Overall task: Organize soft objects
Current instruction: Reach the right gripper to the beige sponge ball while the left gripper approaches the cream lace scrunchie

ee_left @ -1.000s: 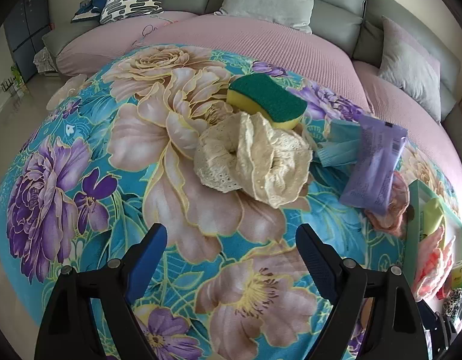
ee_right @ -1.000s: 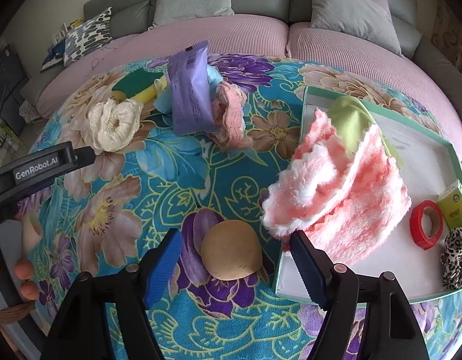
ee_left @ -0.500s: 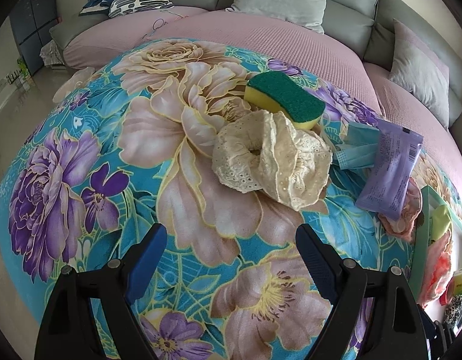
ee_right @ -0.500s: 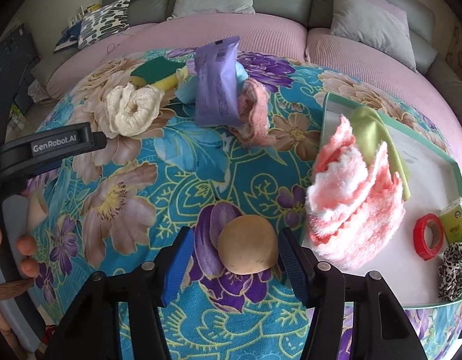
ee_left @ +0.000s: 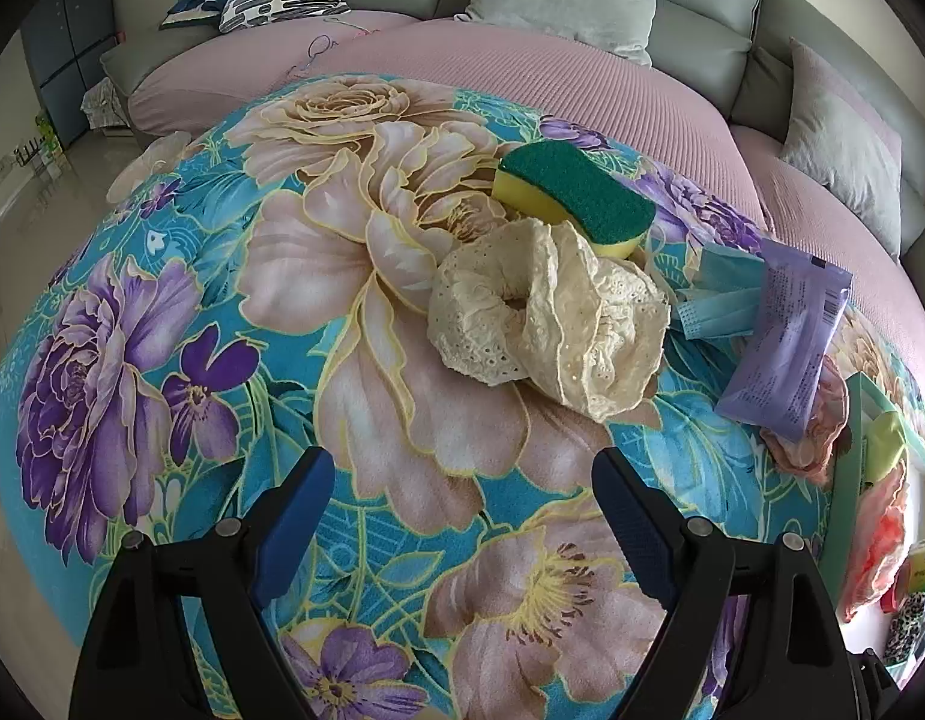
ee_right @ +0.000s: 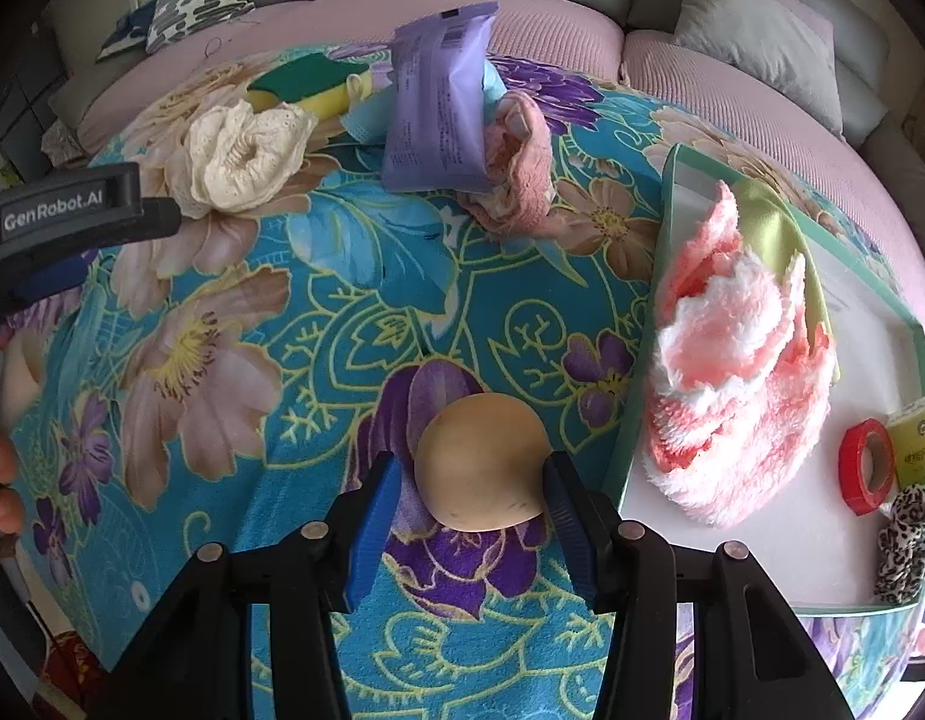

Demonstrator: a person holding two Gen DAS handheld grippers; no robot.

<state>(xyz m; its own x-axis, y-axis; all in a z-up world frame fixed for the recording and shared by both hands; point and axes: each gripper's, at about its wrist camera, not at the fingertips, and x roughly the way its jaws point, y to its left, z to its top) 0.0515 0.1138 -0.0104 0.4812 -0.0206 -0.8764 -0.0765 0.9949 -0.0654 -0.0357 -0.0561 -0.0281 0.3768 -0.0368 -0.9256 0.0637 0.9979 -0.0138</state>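
Observation:
My right gripper (ee_right: 471,480) has its jaws around a tan round puff (ee_right: 480,459) lying on the floral cloth; the right pad touches it, a thin gap shows on the left. A green-rimmed tray (ee_right: 642,360) to its right holds a pink fluffy towel (ee_right: 738,360) and a green cloth (ee_right: 774,228). My left gripper (ee_left: 462,498) is open and empty, a short way in front of a cream lace scrunchie (ee_left: 546,318). Behind that lie a green-yellow sponge (ee_left: 576,195), a blue mask (ee_left: 720,300), a purple packet (ee_left: 786,336) and a pink cloth (ee_left: 816,432).
The tray also holds a red tape roll (ee_right: 867,474), a small yellow-green box (ee_right: 915,450) and a leopard scrunchie (ee_right: 909,534). A pink-covered sofa (ee_left: 522,66) with grey cushions runs behind the table. The left gripper's body (ee_right: 60,222) shows at the left of the right wrist view.
My right gripper has moved forward and narrowed its jaws around the tan puff. My left gripper has drifted slightly left, staying open.

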